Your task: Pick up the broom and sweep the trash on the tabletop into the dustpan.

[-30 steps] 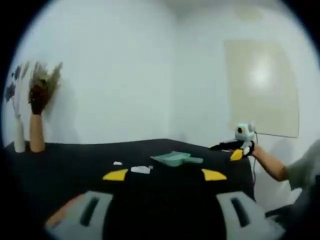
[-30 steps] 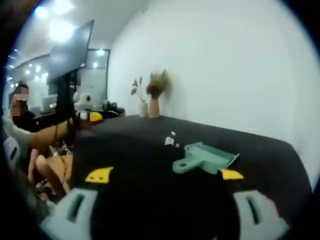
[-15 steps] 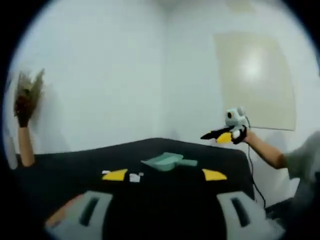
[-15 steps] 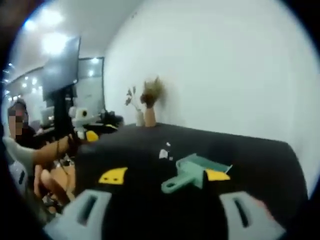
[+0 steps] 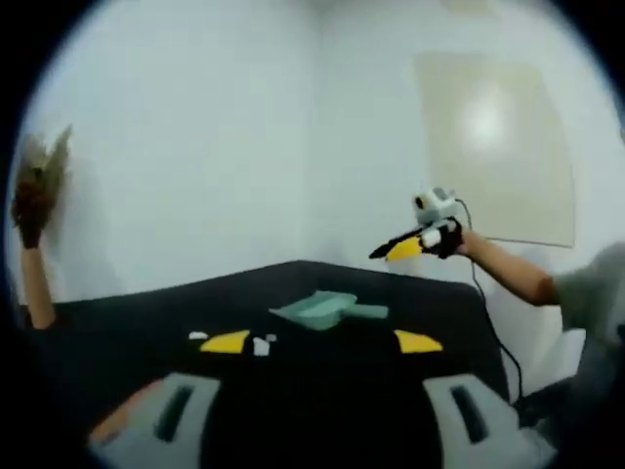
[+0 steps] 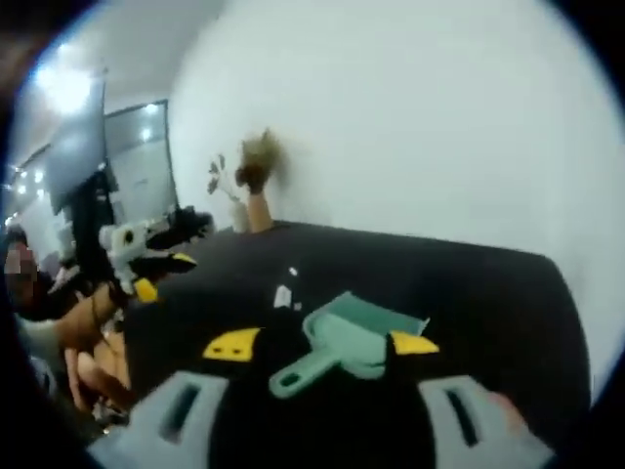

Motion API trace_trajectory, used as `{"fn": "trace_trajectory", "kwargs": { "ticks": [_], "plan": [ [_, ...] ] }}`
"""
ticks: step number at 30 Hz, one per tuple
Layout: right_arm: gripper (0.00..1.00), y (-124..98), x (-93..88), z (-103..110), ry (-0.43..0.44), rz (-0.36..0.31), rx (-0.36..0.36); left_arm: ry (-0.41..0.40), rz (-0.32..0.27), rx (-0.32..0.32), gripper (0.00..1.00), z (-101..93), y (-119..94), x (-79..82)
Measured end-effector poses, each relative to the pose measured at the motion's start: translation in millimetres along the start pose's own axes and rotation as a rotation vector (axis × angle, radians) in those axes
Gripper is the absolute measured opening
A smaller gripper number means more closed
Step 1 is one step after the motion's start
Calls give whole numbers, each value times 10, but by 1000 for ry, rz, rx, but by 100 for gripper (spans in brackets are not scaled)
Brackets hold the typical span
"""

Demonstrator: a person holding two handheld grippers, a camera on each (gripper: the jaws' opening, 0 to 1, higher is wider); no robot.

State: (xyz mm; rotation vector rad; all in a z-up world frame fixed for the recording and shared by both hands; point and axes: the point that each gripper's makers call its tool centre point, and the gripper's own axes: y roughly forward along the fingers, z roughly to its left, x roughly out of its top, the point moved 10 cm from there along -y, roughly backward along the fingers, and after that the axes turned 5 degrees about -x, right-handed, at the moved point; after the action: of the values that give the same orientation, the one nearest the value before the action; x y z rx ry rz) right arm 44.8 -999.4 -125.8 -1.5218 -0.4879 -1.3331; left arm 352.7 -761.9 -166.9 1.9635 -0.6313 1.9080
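A green dustpan [image 5: 322,309] lies on the black table [image 5: 127,322], handle toward the right in the left gripper view. White scraps of trash [image 5: 261,345] lie just left of it. My left gripper [image 5: 322,342] stands open over the near table edge, nothing between its yellow-tipped jaws. My right gripper [image 5: 391,250] hangs in the air above the table's right end, held by a hand. In the right gripper view the dustpan [image 6: 347,337] lies close ahead, handle toward me, with trash [image 6: 283,296] behind it. My right gripper [image 6: 322,344] is open and holds nothing. The left gripper [image 6: 186,239] hovers at the far left.
A vase of dried flowers [image 6: 256,191] stands at the table's far end by the white wall; the vase [image 5: 34,244] is at the left in the left gripper view. A person [image 6: 59,313] stands left of the table. The table edge [image 6: 571,322] drops off at the right.
My right gripper has risen and come nearer to the dustpan, which now looms larger in its view. The left gripper view has swung a little to the right. Nothing on the table moved.
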Motion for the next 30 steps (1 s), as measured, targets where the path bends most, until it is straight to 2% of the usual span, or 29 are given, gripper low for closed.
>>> {"fn": "trace_trajectory", "kwargs": {
  "ticks": [2, 4, 6, 8, 12, 13, 19, 22, 23, 24, 26, 30],
  "plan": [
    [36, 63, 24, -12, 53, 45, -23, 0, 1, -8, 56, 4, 8, -15],
    [33, 168, 97, -43, 137, 77, -5, 1, 0, -14, 56, 9, 14, -24],
    [33, 300, 178, -109, 170, 128, -13, 5, 5, -21, 56, 26, 23, -37],
    [33, 391, 179, -77, 162, 183, -43, 6, 10, -25, 56, 58, 41, -35],
    [30, 534, 200, -94, 74, 299, -154, 2, 5, -31, 56, 123, 63, -1],
    [28, 574, 218, -100, 58, 327, -163, 2, 4, -32, 56, 137, 70, 8],
    [26, 780, 224, 16, 73, 467, -208, 25, 16, -44, 56, 152, 87, 15],
    [27, 914, 232, 28, 115, 527, -201, 34, 21, -48, 56, 166, 98, -2],
    [27, 949, 230, 30, 136, 554, -218, 32, 22, -50, 56, 174, 106, -11],
    [27, 988, 230, 11, 122, 577, -245, 32, 23, -52, 56, 179, 112, -20],
    [26, 1050, 226, 6, 100, 614, -278, 32, 26, -59, 56, 185, 123, -33],
    [25, 1216, 226, 14, 117, 648, -269, 36, 30, -69, 56, 214, 135, -46]
  ]
}}
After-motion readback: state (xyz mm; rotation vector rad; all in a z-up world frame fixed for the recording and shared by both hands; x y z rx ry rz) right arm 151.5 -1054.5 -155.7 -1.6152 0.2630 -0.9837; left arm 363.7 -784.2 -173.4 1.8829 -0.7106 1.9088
